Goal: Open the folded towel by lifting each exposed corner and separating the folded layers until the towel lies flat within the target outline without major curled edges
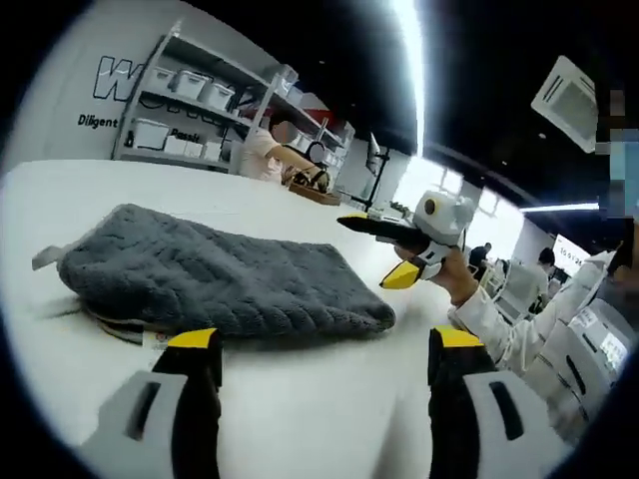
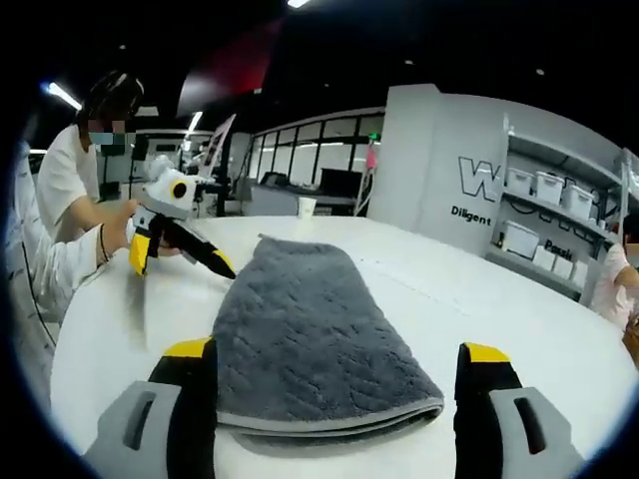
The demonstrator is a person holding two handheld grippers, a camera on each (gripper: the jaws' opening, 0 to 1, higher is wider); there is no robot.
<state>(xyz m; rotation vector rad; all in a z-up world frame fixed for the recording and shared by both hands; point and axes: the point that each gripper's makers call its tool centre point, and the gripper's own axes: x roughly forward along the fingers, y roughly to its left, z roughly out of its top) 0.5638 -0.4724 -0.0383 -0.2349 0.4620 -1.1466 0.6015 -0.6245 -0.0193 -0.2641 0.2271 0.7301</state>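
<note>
Folded grey towel (image 2: 310, 334) between the wide-spread jaws of the right hand-held gripper (image 2: 336, 361).

Towel (image 2: 310, 329) dark grey, wavy texture; table (image 2: 479, 299) white; tool (image 1: 324, 344) tips yellow, body black/grey.

A white table (image 1: 300, 399) with a smooth, plain top carries the things; in the right gripper view its far edge (image 2: 419, 235) curves round. A grey towel (image 1: 220, 274) lies directly on it, folded into a thick, long pad with a woven, ribbed pile. In the right gripper view the towel (image 2: 310, 329) runs away from the near edge toward the far side, its stacked layers and pale hem showing at the near end. In the left gripper view a small tab sticks out at its left end and a label peeks from under its near edge
</note>
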